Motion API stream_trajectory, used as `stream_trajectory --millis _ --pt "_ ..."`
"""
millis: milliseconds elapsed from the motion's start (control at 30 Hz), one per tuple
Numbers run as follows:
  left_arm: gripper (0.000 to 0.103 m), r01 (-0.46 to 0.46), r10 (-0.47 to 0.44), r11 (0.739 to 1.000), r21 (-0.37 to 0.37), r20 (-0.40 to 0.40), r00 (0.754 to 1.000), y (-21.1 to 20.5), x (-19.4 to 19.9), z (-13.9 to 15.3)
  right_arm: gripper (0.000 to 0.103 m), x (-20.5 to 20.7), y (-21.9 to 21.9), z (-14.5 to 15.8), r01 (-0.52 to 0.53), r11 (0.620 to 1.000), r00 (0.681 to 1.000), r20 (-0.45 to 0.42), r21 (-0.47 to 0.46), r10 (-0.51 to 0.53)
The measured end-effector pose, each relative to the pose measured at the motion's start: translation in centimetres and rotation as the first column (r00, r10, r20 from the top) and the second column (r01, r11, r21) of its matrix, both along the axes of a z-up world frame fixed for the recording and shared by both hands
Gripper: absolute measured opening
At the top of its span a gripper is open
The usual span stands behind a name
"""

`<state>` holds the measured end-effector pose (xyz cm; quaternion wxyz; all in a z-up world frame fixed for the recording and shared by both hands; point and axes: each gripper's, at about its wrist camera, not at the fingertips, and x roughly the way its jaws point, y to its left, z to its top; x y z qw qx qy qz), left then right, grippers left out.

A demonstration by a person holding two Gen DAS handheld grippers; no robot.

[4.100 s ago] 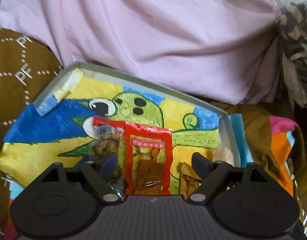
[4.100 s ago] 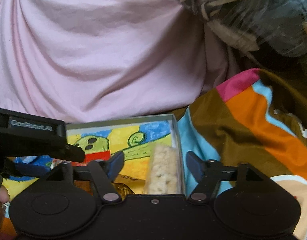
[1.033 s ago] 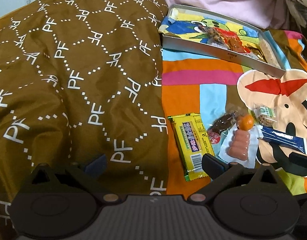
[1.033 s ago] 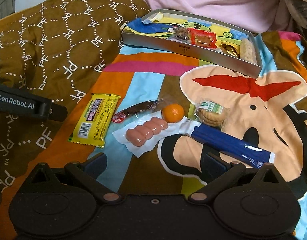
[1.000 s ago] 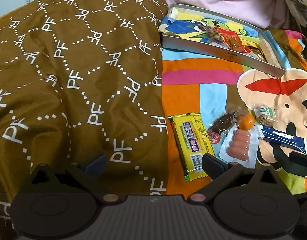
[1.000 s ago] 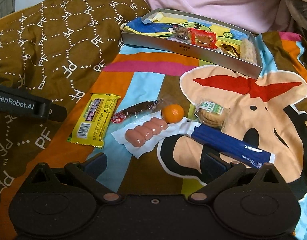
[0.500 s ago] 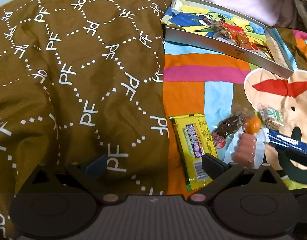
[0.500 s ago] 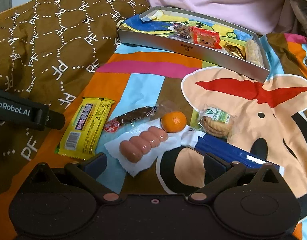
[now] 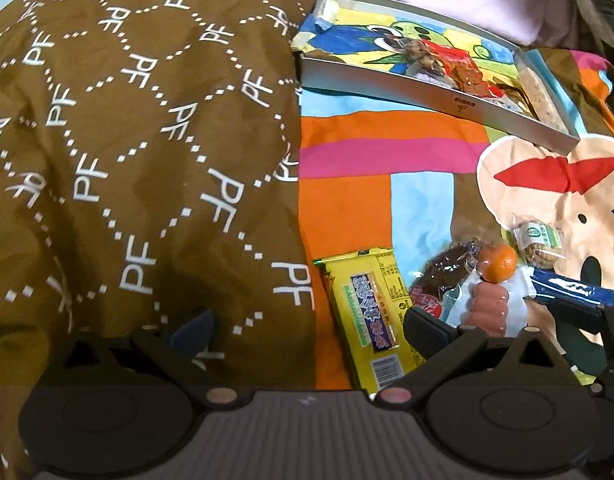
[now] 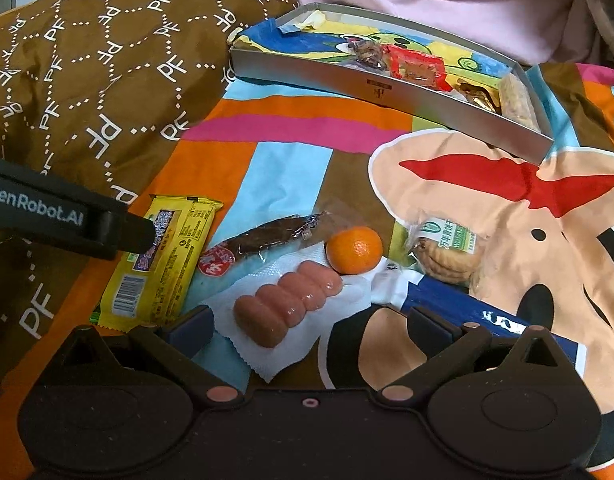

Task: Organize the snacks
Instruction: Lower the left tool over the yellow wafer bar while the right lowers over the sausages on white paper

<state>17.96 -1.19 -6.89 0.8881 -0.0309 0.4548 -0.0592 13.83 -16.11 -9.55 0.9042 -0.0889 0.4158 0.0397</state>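
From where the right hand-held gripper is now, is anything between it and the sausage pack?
Nothing visible. The right hand-held gripper is open, and the sausage pack lies just ahead between its fingers. The orange touches the pack's far end, beyond the approach path.

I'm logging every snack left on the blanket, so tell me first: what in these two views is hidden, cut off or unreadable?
- Blue packet: near end hidden behind the right gripper, right wrist view.
- Yellow bar: lower end covered by the left gripper, left wrist view; its print is too small to read.
- Tray: its near wall screens the snacks lying low inside, both views.
- Biscuit pack: label blurred, left wrist view.
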Motion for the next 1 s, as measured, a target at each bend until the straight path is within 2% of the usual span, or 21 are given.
stream_trajectory --millis 233,600,800,1000 --pt "0.102 0.049 -0.051 0.997 0.064 0.026 0.998 -0.9 -0.3 -0.2 0.102 0.4 0.0 -0.6 0.027 0.998 1.0 -0.003 -0.058 -0.027" --pt "0.102 0.065 -0.068 0.995 0.074 0.033 0.997 -1.2 -0.7 0.0 0.102 -1.2 -1.7 0.4 0.106 0.989 0.994 0.018 -0.104 -0.105" --pt "0.102 0.101 -0.102 0.994 0.039 0.038 0.994 -1.5 -0.7 0.3 0.102 -2.5 -0.3 1.1 0.033 0.994 0.998 0.059 -0.105 -0.027" --pt "0.102 0.148 -0.149 0.989 0.006 0.023 0.989 -2.3 -0.1 -0.4 0.102 -1.4 1.1 0.5 -0.008 0.995 0.996 0.09 -0.101 0.017"
